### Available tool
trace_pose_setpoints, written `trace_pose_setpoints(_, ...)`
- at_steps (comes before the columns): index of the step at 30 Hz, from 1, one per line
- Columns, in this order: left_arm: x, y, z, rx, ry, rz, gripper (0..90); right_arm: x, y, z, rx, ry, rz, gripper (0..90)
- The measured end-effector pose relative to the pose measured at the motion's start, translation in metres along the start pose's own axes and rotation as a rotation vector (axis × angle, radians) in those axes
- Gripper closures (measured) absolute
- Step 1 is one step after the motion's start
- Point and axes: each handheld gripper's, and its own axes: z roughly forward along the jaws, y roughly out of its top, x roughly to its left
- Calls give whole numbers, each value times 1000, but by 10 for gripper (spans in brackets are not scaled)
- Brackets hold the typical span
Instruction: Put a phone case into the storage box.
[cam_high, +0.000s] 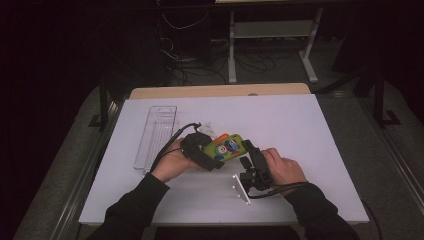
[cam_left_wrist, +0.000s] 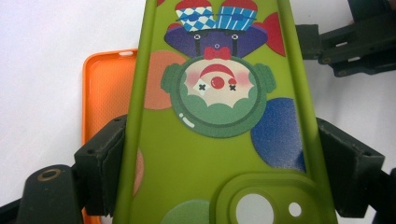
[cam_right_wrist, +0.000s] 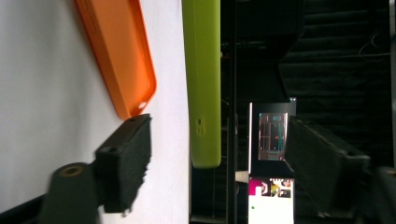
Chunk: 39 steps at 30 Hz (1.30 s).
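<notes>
A green phone case (cam_high: 226, 147) printed with a clown is held just above the white table. My left gripper (cam_high: 212, 152) is shut on its long sides. In the left gripper view the case (cam_left_wrist: 210, 154) sits between the pads (cam_left_wrist: 105, 158), and an orange phone case (cam_left_wrist: 105, 93) lies flat on the table under it. My right gripper (cam_high: 248, 151) is at the green case's other end. In the right gripper view the case's edge (cam_right_wrist: 204, 84) stands between the open jaws of that gripper (cam_right_wrist: 219, 158), clear of both pads. The orange case (cam_right_wrist: 119, 56) lies beyond the left jaw.
A clear plastic tray (cam_high: 156, 135) lies lengthwise at the left of the white board (cam_high: 300, 130). A small white bracket (cam_high: 241, 189) sits by the right hand. Dark floor, cables and a desk frame (cam_high: 270, 45) lie past the far edge.
</notes>
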Motion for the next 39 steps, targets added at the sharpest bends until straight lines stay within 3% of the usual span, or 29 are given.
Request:
trace_pose_setpoints(1,0,0,0,0,-1,4,161,1,2,1,-7,3,17,263)
trace_pose_setpoints(2,-1,0,1,-7,-4,-8,161,2,4,2,-9,5,15,286)
trace_pose_setpoints(11,-3,1,3,4,-1,9,161,6,13,9,-21,27,-11,471)
trace_pose_setpoints(23,-3,1,5,10,-2,4,160,8,18,10,-45,44,-9,737)
trace_pose_setpoints(28,-4,0,7,0,-8,-16,158,9,19,10,-37,50,-16,752)
trace_pose_setpoints(35,-3,-2,6,-11,-11,-4,144,9,20,10,-33,43,-19,757)
trace_pose_setpoints(39,-1,-3,5,-20,-10,-12,22,9,19,10,-24,49,-14,758)
